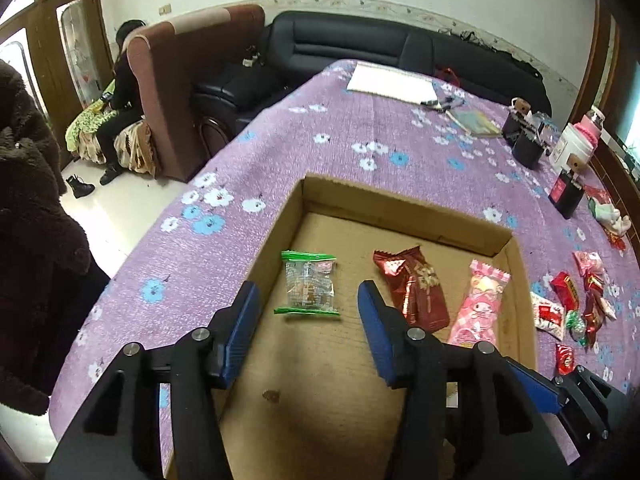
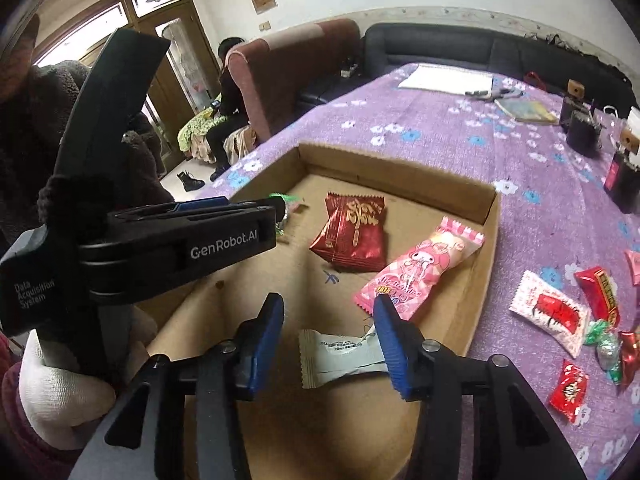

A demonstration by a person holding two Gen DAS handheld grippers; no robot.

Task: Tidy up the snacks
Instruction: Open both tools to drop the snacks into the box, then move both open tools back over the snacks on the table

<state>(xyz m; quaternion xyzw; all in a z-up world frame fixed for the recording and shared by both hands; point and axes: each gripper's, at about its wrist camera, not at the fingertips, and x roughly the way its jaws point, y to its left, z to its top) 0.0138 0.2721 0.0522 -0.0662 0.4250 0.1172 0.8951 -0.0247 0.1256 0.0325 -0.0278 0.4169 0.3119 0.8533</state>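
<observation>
The left gripper (image 1: 308, 312) stands part open over the cardboard tray (image 1: 400, 204), nothing between its jaws; the green-edged clear packet (image 1: 309, 289) lies flat just beyond its tips. The right gripper (image 2: 330, 334) is likewise part open, a white packet (image 2: 340, 356) lying on the tray floor between its fingers, touching the right one. In the tray also lie a red packet (image 2: 352, 232) and a pink packet (image 2: 420, 268); loose sweets (image 2: 568, 316) sit on the purple cloth (image 2: 440, 136) beside it.

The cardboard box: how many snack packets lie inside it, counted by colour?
clear packet with green ends: 1
dark red packet: 1
pink packet: 1
white packet: 1
Total in the cardboard box: 4
</observation>
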